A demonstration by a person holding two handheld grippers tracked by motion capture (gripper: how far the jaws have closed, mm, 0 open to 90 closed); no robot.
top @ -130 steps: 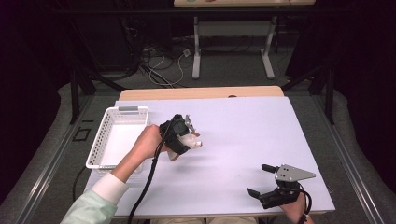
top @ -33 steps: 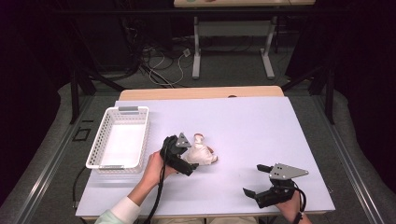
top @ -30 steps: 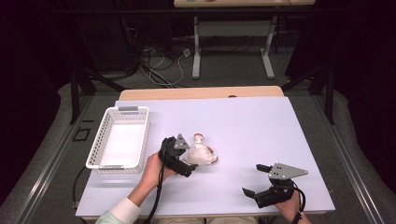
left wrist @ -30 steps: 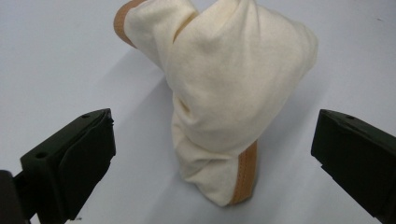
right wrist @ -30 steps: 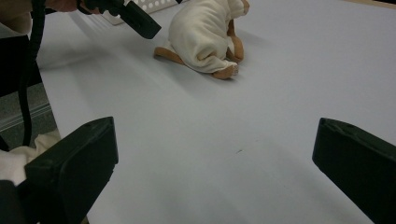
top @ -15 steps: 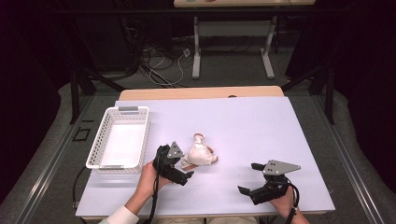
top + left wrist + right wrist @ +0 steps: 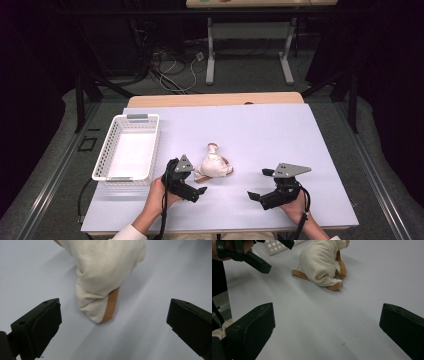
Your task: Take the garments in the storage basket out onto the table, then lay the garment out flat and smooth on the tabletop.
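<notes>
A cream cloth bundle (image 7: pixel 214 164) with a tan strap lies crumpled on the white table, near the middle. My left gripper (image 7: pixel 197 182) sits just to its near left, open, with its jaws pointed at the cloth and not touching it. In the left gripper view the cloth bundle (image 7: pixel 105 275) lies a short way ahead of the spread jaws of the left gripper (image 7: pixel 114 310). My right gripper (image 7: pixel 259 184) rests open near the front right. In the right gripper view its jaws (image 7: pixel 327 315) hold nothing, and the cloth bundle (image 7: pixel 322 261) lies farther off.
A white perforated basket (image 7: pixel 127 147) stands at the table's left side, and a corner of that basket (image 7: pixel 277 246) appears in the right gripper view. The table (image 7: pixel 280 135) has bare surface behind and to the right of the cloth. Desk legs and cables stand on the floor beyond.
The left gripper brought the cloth from beside the basket toward the middle, released it, and has drawn back toward the near edge. The right gripper has edged slightly left.
</notes>
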